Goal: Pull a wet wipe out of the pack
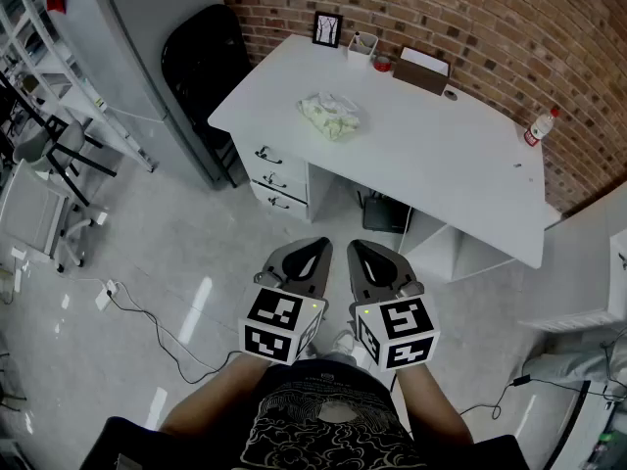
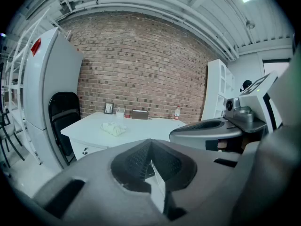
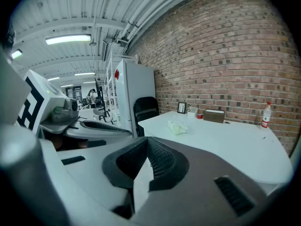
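Here we are holding the grey left gripper [image 1: 299, 260] and grey right gripper [image 1: 375, 262] low at bottom centre, each with its jaws pressed together on nothing. The pale, crumpled soft wipe pack [image 1: 330, 116] is lying well apart up-frame, roughly between them and marginally nearer the left, on the white rectangular desk [image 1: 460, 174] that is standing against the red brick wall [image 1: 470, 18].

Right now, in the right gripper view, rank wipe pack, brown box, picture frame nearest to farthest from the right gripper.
1. wipe pack, mid-desk, out front.
2. brown box, by the wall, further right.
3. picture frame, by the wall, desk's far end.
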`<state>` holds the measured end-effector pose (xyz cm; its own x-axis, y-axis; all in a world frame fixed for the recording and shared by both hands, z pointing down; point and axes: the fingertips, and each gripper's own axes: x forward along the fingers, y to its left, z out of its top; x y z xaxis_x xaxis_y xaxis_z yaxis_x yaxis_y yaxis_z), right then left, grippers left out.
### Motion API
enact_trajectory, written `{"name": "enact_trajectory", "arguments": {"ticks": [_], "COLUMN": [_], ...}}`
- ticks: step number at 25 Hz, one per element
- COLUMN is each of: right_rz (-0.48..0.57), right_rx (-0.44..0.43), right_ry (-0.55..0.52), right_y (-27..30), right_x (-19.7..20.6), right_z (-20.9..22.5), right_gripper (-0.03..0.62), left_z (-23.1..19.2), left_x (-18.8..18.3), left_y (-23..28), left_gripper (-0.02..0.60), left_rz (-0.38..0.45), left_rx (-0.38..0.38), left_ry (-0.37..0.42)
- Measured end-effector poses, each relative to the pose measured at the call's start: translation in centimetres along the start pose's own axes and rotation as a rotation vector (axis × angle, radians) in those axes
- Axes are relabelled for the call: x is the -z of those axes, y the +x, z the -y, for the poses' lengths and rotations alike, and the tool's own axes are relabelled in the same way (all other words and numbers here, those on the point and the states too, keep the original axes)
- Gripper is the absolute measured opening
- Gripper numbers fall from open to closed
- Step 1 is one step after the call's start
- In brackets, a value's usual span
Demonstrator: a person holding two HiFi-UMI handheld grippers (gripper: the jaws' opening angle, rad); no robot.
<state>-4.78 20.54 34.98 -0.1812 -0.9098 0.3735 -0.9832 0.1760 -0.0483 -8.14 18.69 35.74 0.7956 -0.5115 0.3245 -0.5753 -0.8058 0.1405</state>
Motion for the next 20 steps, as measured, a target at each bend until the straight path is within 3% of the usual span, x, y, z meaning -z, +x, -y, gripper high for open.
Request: {"name": "enact_trajectory", "arguments": {"ticks": [20], "right_rz": [0.0], "right_rx": [0.027], "right_ry": [-0.007], "right_y": [1.7], "right_x": [-0.2], "right_z": [-3.7], "right_gripper": [0.018], "left_z": [-3.1], "left_x": [0.9], "left_y": [-1.9], "left_gripper": [0.012], "left_rz": [-0.013], "left_rx": [0.042], "left_ry": [0.018]}}
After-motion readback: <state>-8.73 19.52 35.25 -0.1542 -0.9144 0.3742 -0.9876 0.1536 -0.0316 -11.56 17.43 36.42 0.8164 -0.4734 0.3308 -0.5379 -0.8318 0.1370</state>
